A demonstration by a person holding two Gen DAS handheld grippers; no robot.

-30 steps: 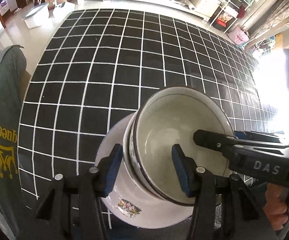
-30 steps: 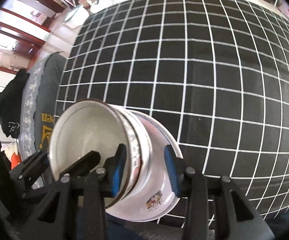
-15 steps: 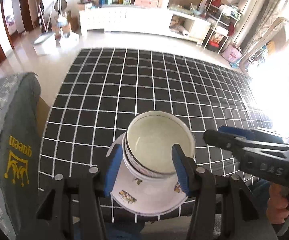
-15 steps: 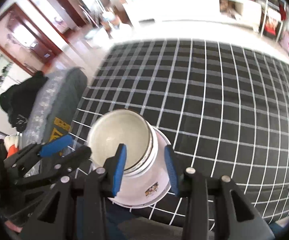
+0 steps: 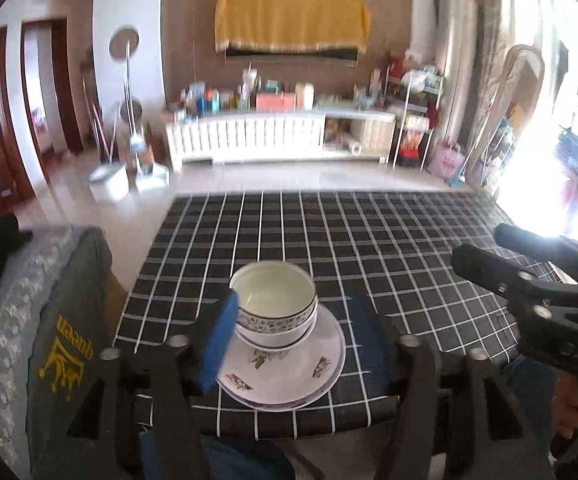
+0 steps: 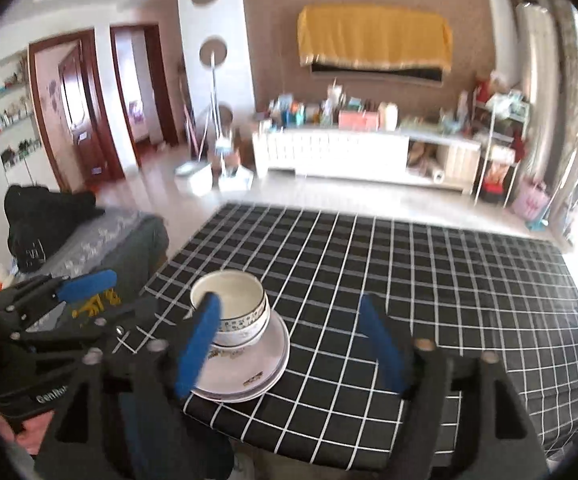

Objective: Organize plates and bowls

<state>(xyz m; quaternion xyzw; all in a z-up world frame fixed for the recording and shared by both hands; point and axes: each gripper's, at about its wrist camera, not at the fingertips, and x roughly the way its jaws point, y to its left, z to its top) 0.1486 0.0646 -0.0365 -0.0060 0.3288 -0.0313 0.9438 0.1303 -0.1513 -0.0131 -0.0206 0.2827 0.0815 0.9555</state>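
Observation:
Two white bowls (image 5: 275, 308) with patterned rims sit nested on stacked white plates (image 5: 313, 372) near the front left corner of the black checked table (image 5: 369, 248). The same stack shows in the right wrist view: bowls (image 6: 241, 314) on plates (image 6: 249, 376). My left gripper (image 5: 293, 344) is open and empty, held back above the table's front edge, its fingers either side of the stack from this angle. My right gripper (image 6: 293, 348) is open and empty, also drawn back, to the right of the stack. Each gripper shows in the other's view.
A grey-covered chair back (image 5: 41, 320) with yellow lettering stands just left of the table. Beyond the table are the tiled floor, a white low cabinet (image 5: 273, 136) with clutter on top, and shelving at the right.
Both grippers have let go of the bowl and plate stack, opened wide, and pulled back and up away from it. The stack now rests on the table.

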